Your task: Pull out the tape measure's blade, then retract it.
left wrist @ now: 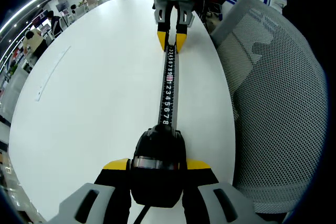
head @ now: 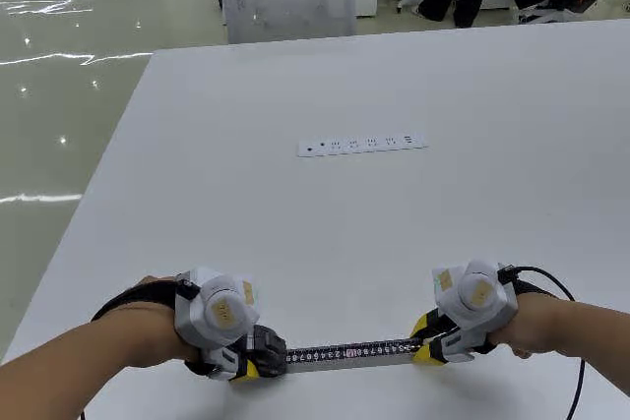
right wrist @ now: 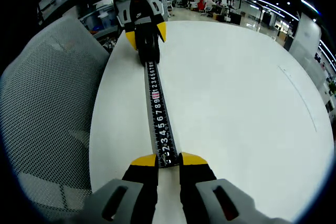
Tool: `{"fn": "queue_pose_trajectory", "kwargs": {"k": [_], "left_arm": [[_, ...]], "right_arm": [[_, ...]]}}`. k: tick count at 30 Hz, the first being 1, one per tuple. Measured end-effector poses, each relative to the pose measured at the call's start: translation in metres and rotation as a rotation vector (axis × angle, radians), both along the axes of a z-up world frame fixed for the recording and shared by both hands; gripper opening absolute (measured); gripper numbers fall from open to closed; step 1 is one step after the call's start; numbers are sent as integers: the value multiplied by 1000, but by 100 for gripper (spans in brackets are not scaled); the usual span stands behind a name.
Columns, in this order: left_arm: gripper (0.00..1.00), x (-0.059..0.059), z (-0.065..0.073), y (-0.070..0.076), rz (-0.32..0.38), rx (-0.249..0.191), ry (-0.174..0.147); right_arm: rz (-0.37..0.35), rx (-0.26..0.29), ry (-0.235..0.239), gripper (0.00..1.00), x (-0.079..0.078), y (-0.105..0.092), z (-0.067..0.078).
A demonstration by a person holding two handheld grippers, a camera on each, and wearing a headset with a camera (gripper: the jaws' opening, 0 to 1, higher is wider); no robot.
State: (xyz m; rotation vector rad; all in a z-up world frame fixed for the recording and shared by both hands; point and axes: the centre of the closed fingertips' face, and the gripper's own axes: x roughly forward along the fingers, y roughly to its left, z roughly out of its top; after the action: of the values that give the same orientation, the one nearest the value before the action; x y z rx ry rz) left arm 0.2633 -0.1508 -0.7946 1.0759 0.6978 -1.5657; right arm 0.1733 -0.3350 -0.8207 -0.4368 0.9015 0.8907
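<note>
Black, the tape measure's case (head: 268, 351) is held clamped between the jaws of the left gripper (head: 256, 361), at seven o'clock on the white table (head: 394, 223). Its blade (head: 349, 351) is drawn out flat toward three o'clock — the tip is pinched by the nearly closed right gripper (head: 425, 351). A power strip (head: 362, 145) lies at twelve o'clock, well apart.

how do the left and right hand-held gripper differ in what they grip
The left hand-held gripper is shut on the black case; the right hand-held gripper on the end of the blade. Left jaws stand wide apart, right jaws nearly together. Both have yellow-tipped jaws, low over the table.
</note>
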Motion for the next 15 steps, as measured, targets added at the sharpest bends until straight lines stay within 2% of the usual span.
{"fn": "queue_pose_trajectory", "kwargs": {"k": [15], "left_arm": [[34, 0, 0, 1, 3, 0, 1]], "right_arm": [[-3, -6, 6, 13, -4, -7, 0]]}}
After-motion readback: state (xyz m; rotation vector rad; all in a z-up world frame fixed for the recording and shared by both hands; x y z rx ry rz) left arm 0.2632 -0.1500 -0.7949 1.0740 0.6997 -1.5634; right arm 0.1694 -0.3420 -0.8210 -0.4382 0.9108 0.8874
